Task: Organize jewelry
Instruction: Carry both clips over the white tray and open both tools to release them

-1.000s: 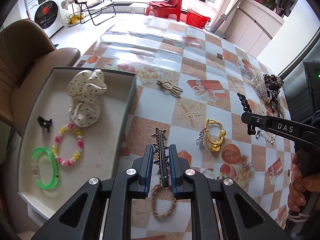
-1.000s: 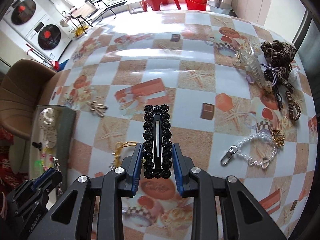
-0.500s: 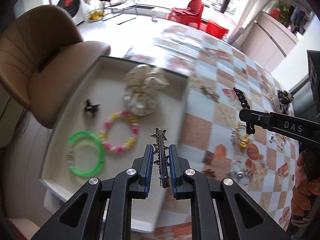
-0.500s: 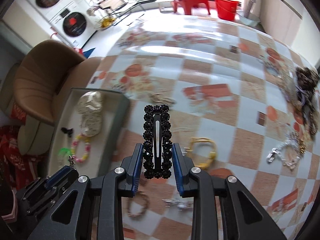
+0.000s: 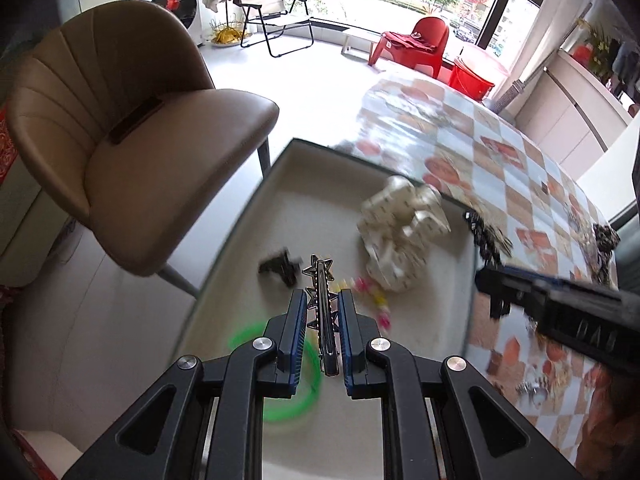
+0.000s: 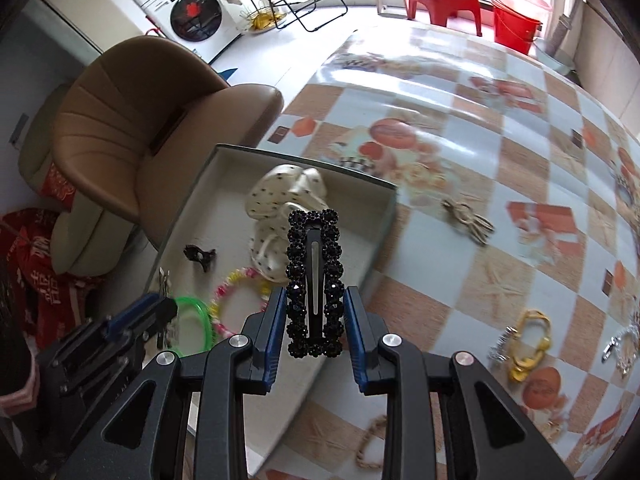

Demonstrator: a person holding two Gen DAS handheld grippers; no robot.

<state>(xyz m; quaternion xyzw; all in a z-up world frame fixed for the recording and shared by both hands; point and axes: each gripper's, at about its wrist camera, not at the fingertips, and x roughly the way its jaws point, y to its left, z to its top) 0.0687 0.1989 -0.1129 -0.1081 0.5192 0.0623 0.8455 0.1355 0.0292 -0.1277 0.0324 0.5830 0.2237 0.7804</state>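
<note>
My left tool (image 5: 322, 312) is closed on a thin silver star-studded hair clip (image 5: 320, 280), which stands up between the blue pads over the grey tray (image 5: 256, 216). My right tool (image 6: 314, 320) clamps a black beaded snap clip (image 6: 314, 280) by its lower end, the clip rising above the tray's near right corner.

In the tray lie a cream dotted scrunchie (image 6: 280, 200), a small black claw clip (image 6: 200, 256), a pink-and-yellow bead bracelet (image 6: 236, 300) and a green bangle (image 6: 196, 320), the last two side by side.

The tray sits at the left edge of my bench (image 6: 500, 160), which wears a glossy checked cloth printed with starfish and orange shapes. On that cloth are a yellow clip (image 6: 528, 336), a beige clip (image 6: 468, 220) and a braided loop (image 6: 368, 448), well apart.

A tan padded chair (image 5: 132, 160) stands beside the tray; beyond it are pale floor, washing machines (image 6: 192, 16), a folding chair (image 5: 276, 12), a red plastic chair (image 5: 412, 48) and a red bucket (image 6: 516, 20) by large windows.
</note>
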